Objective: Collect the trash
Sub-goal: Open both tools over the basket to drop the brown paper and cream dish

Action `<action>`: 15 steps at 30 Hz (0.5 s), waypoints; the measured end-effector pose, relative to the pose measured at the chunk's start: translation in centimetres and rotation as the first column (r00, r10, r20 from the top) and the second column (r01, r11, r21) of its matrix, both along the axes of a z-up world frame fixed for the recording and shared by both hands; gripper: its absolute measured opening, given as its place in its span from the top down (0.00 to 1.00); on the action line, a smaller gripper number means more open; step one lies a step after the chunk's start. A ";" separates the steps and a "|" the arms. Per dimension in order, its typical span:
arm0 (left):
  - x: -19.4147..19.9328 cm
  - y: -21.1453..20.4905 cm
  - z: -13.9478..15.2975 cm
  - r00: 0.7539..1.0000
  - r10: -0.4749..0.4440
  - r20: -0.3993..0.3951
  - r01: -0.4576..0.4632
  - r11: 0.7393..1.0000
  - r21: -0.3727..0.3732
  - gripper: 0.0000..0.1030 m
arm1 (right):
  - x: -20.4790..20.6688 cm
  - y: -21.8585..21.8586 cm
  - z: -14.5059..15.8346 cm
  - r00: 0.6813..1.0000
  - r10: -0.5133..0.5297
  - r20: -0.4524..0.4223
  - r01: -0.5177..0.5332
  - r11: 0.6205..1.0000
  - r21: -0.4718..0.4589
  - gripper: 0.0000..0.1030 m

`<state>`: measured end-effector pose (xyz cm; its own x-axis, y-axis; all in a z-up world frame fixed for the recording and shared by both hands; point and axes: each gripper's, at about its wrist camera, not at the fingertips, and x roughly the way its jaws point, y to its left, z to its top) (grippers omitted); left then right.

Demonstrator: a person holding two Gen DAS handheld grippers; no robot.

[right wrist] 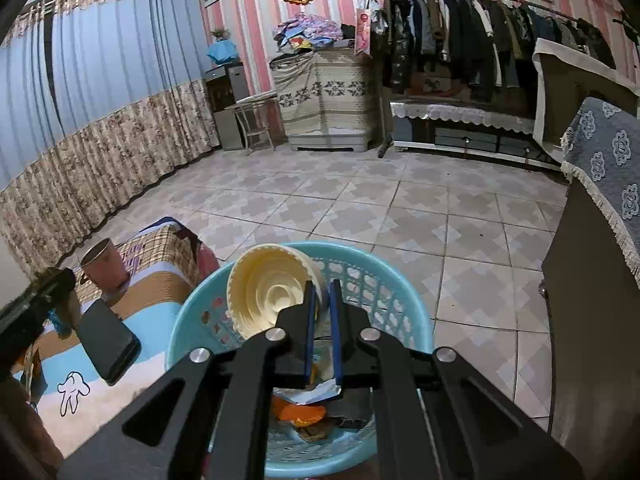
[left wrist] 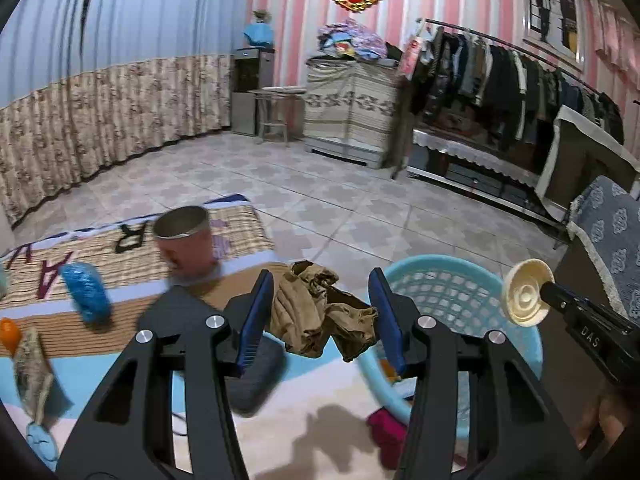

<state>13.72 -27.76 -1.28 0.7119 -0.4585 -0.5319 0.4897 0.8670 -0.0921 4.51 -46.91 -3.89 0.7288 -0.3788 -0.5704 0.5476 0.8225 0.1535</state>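
A crumpled brown paper [left wrist: 316, 316] hangs between the blue pads of my left gripper [left wrist: 321, 280], which is shut on it above the bed's blanket. Just right of it stands a light blue plastic basket [left wrist: 452, 292]. My right gripper [right wrist: 321, 286] is shut on the rim of a cream paper cup [right wrist: 272, 288], held tilted over the basket [right wrist: 192, 308], mouth towards the camera. The left wrist view shows the same cup [left wrist: 526, 298] on the right gripper [left wrist: 546, 289] beyond the basket's far rim. An orange wrapper [right wrist: 298, 412] and foil lie inside the basket.
On the blanket [left wrist: 120, 320] sit a pink cup with a metal lining [left wrist: 184, 240], a blue crumpled item [left wrist: 86, 296], an orange piece [left wrist: 8, 334] and a dark phone [right wrist: 108, 340]. A magenta item [left wrist: 386, 428] lies by the basket. A dark cabinet [right wrist: 592, 320] stands at right.
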 end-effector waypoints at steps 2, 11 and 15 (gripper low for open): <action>-0.1 -1.2 -0.6 1.000 -0.029 -0.004 0.029 1.000 -0.009 0.53 | 0.0 -0.2 -0.3 1.000 -0.005 -0.002 0.005 1.000 0.010 0.93; -0.9 -5.5 -3.2 0.991 -0.129 -0.021 0.130 0.992 0.007 0.53 | -0.1 -1.4 -1.4 0.999 -0.035 -0.019 0.036 0.999 0.038 0.93; -0.9 -6.5 -4.0 0.987 -0.155 -0.027 0.155 0.988 0.000 0.49 | -0.3 -1.9 -2.0 0.999 -0.040 -0.019 0.041 0.997 0.059 0.93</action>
